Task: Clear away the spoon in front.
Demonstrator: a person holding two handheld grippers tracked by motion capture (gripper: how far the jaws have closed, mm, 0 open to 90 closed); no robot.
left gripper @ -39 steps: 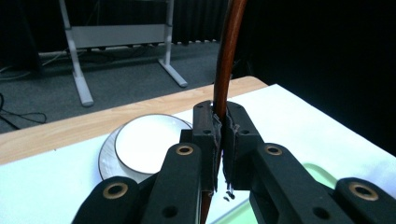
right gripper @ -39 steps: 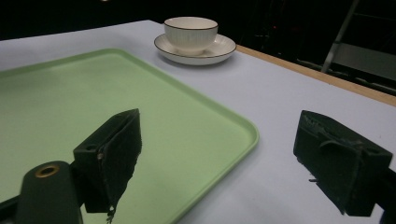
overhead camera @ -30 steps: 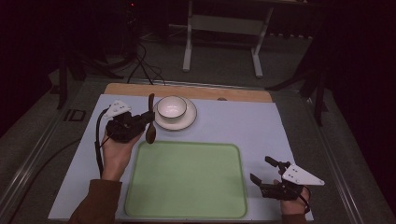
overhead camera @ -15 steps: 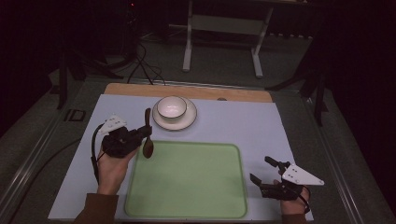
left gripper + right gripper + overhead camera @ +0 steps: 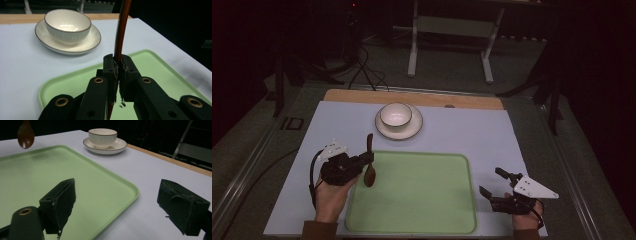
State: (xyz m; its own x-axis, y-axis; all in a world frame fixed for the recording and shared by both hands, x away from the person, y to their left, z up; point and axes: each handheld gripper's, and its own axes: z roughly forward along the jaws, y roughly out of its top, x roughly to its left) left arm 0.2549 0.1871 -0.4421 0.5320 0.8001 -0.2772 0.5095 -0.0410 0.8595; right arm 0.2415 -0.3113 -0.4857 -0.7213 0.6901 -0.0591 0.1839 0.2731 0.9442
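My left gripper (image 5: 368,159) is shut on a dark brown wooden spoon (image 5: 369,165), held upright with its bowl end down over the left edge of the green tray (image 5: 422,200). In the left gripper view the spoon's handle (image 5: 120,30) rises from between the closed jaws. The spoon's bowl (image 5: 25,135) hangs at the top left of the right gripper view. A white bowl (image 5: 395,115) sits on a white saucer (image 5: 412,131) beyond the tray. My right gripper (image 5: 492,184) stands open and holds nothing, just off the tray's right edge.
A pale blue mat (image 5: 492,135) covers the table, with a wooden strip (image 5: 462,100) along its far edge. A metal stand (image 5: 452,30) and cables (image 5: 362,65) lie on the dark floor behind.
My left gripper has carried the spoon back from beside the saucer toward the near side, to the tray's left edge. The right gripper has stayed put.
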